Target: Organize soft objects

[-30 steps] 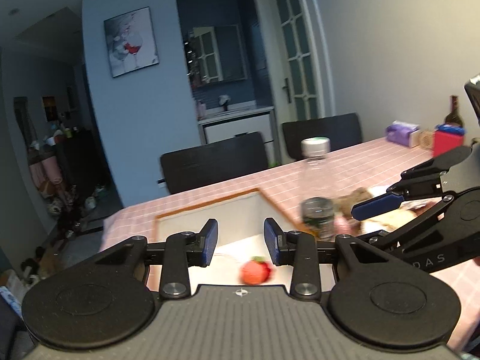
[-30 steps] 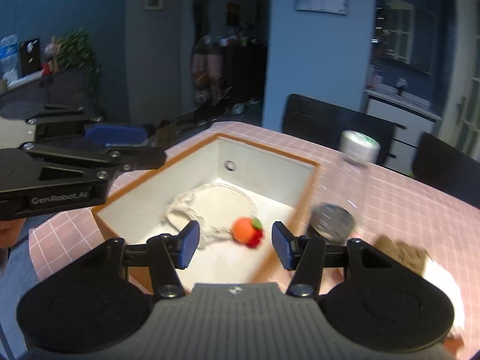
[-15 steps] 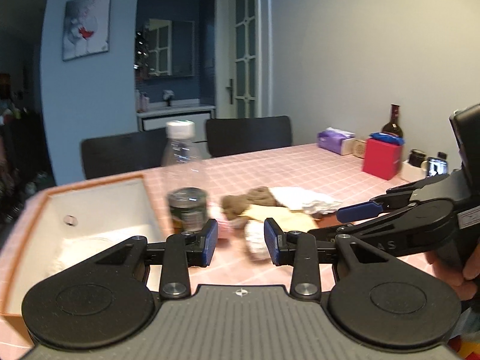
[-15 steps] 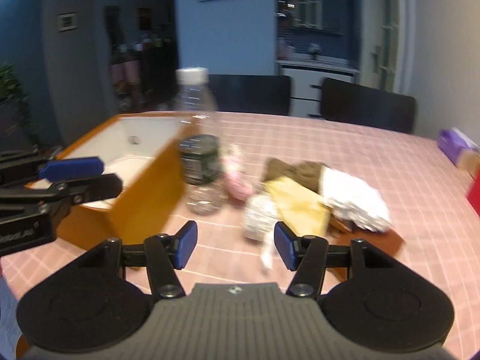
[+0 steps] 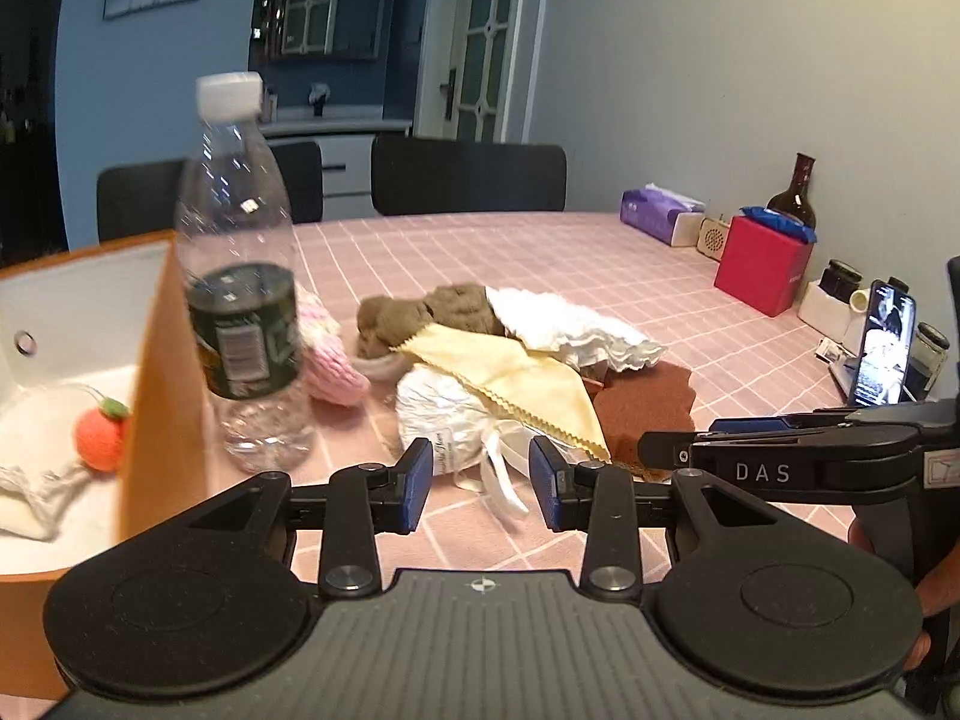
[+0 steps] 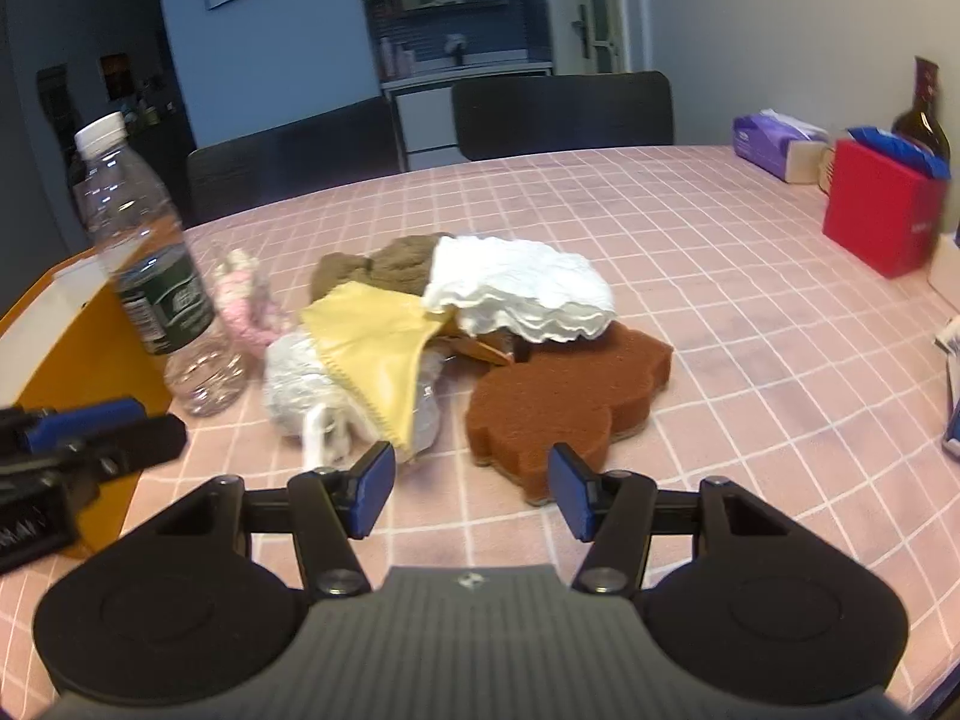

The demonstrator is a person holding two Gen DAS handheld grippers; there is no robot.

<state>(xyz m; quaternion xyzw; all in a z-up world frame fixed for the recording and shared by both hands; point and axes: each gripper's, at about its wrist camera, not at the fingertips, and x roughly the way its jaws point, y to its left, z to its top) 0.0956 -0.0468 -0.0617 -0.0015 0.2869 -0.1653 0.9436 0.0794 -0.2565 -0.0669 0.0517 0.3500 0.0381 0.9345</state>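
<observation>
Both grippers hover low over the pink checked table [image 6: 750, 312], and both are empty. The left gripper [image 5: 480, 477] has its jaws partly apart with nothing between the pads; it lines up on the white pouch [image 5: 447, 420], whose ribbon trails toward it. The right gripper [image 6: 471, 483] stands a little wider, also bare, and points at the near edge of the brown sponge [image 6: 564, 396].

The pile sits mid-table, just beside the box [image 5: 159, 360]. A yellow cloth [image 5: 510, 372] drapes over the pouch, a white ruffled cloth [image 6: 522, 288] lies on top of the sponge's far end, a brown knit piece [image 5: 420, 312] is behind them, and a pink knit item [image 5: 333, 360] leans by the bottle [image 5: 240, 276]. That bottle stands upright between pile and box, so it's in the carry path and looks easy to tip.

Inside the box there's already an orange knit fruit [image 5: 99, 441] and a white string bag [image 5: 27, 495], so sorting is under way with most of the pile left.

My read: each gripper picks its own piece from the near edge, where nothing overlaps. The pouch will squash and the draped cloth may drag along with it.
</observation>
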